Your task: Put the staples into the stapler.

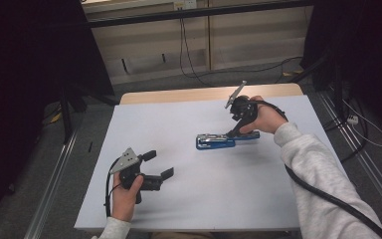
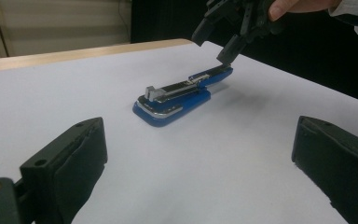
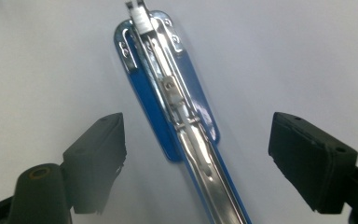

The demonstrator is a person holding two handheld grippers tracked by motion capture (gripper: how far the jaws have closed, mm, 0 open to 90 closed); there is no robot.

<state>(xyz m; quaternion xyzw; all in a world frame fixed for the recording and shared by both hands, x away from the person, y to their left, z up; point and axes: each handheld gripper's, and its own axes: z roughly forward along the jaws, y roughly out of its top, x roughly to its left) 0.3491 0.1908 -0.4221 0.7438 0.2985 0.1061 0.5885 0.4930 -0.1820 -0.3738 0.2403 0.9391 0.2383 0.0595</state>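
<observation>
A blue stapler [image 1: 218,141] lies folded out flat on the white table [image 1: 179,119], its metal staple rail facing up. My right gripper [image 1: 235,130] hovers over its right end, open, with the jaws either side of the blue arm [image 3: 228,205]; one fingertip [image 2: 225,53] looks close to or touching that end. In the right gripper view the stapler [image 3: 168,93] runs away between the jaws [image 3: 198,140]. My left gripper [image 1: 159,164] is open near the front left, aimed at the stapler [image 2: 177,98], well short of it, nothing between its pads [image 2: 198,140].
A wooden strip [image 1: 179,94] edges the table's far side. Black cables [image 1: 189,59] trail over the floor beyond it, and dark frames and curtains [image 1: 30,74] stand left and right. Bare white tabletop surrounds the stapler.
</observation>
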